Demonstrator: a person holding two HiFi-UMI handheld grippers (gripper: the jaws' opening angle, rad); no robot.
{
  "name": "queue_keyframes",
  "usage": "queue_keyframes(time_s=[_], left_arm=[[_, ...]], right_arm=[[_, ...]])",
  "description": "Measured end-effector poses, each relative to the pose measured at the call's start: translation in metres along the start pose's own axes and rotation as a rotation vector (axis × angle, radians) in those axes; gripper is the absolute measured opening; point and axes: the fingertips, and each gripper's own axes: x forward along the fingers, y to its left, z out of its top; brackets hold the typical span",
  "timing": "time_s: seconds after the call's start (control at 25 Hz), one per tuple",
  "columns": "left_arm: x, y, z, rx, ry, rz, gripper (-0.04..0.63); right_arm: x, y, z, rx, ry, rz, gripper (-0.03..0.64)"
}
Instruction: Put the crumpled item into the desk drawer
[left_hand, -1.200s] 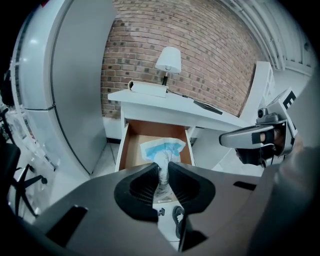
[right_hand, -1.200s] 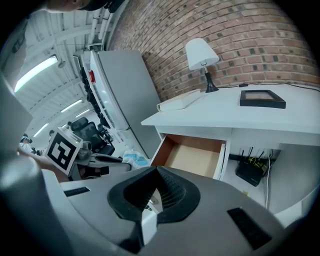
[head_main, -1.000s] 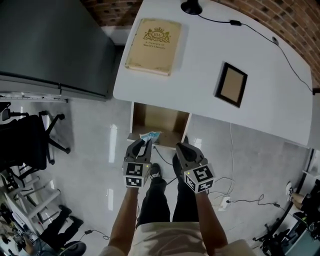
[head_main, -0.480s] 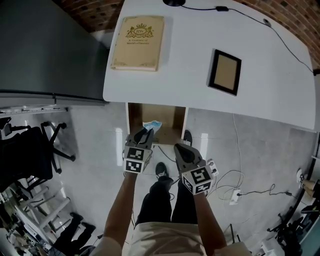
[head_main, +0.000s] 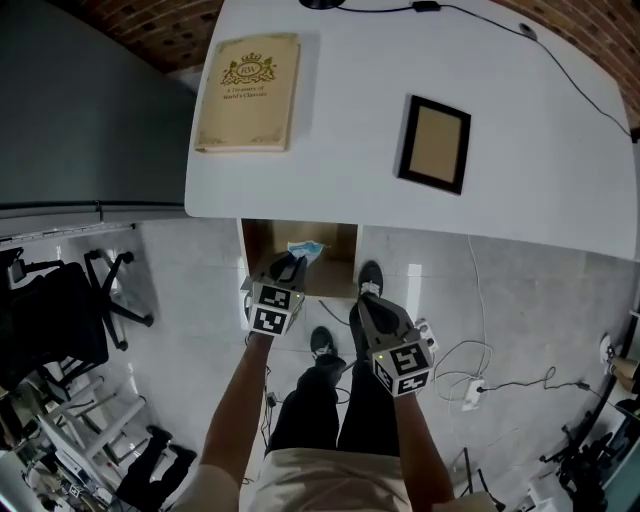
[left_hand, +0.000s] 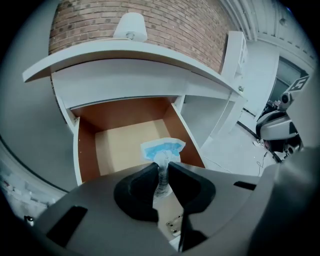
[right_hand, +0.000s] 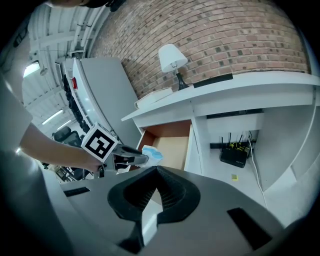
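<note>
My left gripper (left_hand: 161, 169) is clenched on the crumpled item (left_hand: 162, 149), a white and blue wad pinched between the two dark jaws. Its ruffled top sticks out just past the tips. The wad hangs over the open drawer (left_hand: 86, 150), near the front edge and toward the drawer's right wall. It is held clear of the pale drawer floor. From the head view, the gripper points down into the drawer mouth under the white desk (head_main: 350, 110).

My right gripper (right_hand: 157, 171) has its jaws brought together at the tips with nothing between them. It sits beside the left one, off the drawer's right side and further back from it.

On the desktop lie a tan book (head_main: 248, 92) and a dark picture frame (head_main: 435, 142), well apart from each other.
</note>
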Motion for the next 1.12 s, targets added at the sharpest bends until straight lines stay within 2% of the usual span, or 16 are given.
queue_keyframes(time_s=[0.24,0.36,0.52,0.68,0.96,1.12], left_arm=[[0.032,0.002,-0.006,-0.075,0.034,0.016,0.072],[0.042,0.001,-0.007,-0.068,0.065,0.006,0.074],[0.052,0.012,-0.006,-0.041,0.099,0.039,0.074],[0.070,0.005,-0.013,-0.048,0.115,-0.014,0.074],[0.083,0.005,-0.024,-0.077,0.129,-0.009,0.074],[0.089,0.007,-0.033,-0.058,0.152,-0.016,0.074]], right_arm=[[0.002,-0.019,0.001,-0.016,0.015,0.012,0.025],[0.000,-0.025,0.003,-0.027,0.025,0.016,0.025],[-0.005,-0.036,0.006,-0.035,0.034,0.013,0.025],[-0.005,-0.045,0.005,-0.038,0.042,0.009,0.025],[-0.002,-0.044,-0.003,-0.035,0.051,0.026,0.025],[0.005,-0.040,-0.008,-0.040,0.059,0.046,0.025]])
